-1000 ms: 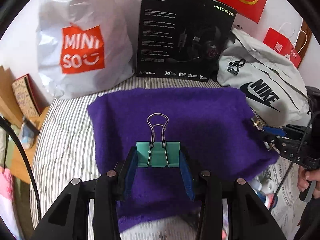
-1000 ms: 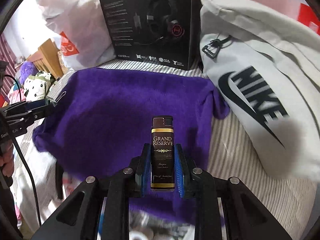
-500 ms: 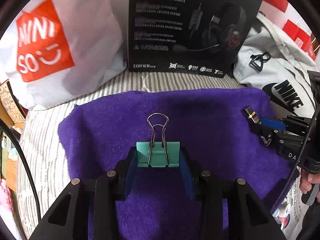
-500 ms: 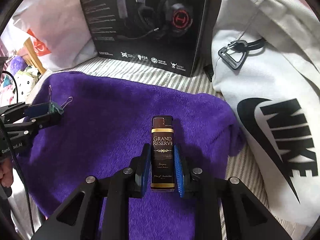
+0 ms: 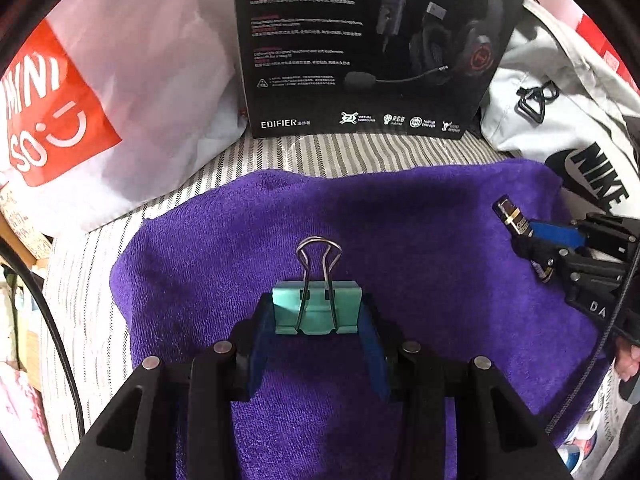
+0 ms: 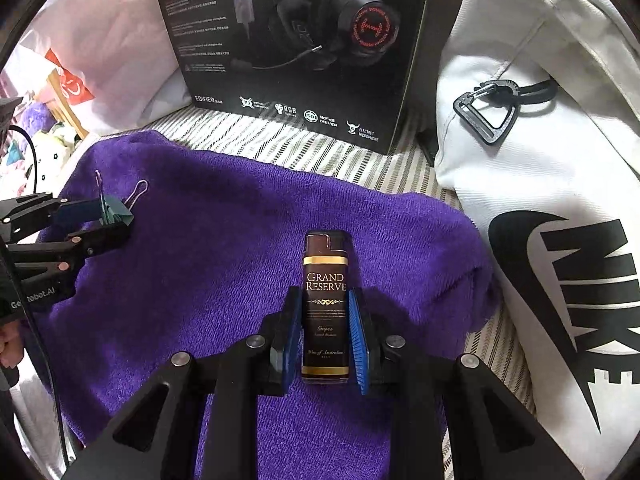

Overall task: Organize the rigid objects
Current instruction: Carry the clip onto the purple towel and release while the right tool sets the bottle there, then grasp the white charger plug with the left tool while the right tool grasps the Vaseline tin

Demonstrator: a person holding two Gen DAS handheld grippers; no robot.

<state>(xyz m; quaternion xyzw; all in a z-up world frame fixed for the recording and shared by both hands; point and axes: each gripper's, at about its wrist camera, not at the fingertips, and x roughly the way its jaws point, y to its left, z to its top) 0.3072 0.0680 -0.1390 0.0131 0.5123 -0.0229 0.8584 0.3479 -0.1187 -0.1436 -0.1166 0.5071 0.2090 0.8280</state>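
Purple towel on striped bed

Fuzzy purple towel; glossy lighter; metal binder clip.

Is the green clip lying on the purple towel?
No, the clip is pinched in the left claw, held above the towel.

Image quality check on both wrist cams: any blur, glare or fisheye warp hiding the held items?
Left wrist view: binder clip sharp; headset box text soft and bowed by the fisheye; dark vignette at the corners. Right wrist view: lighter label crisp and readable, no glare; white bag bright but not washed out; purple towel evenly lit.
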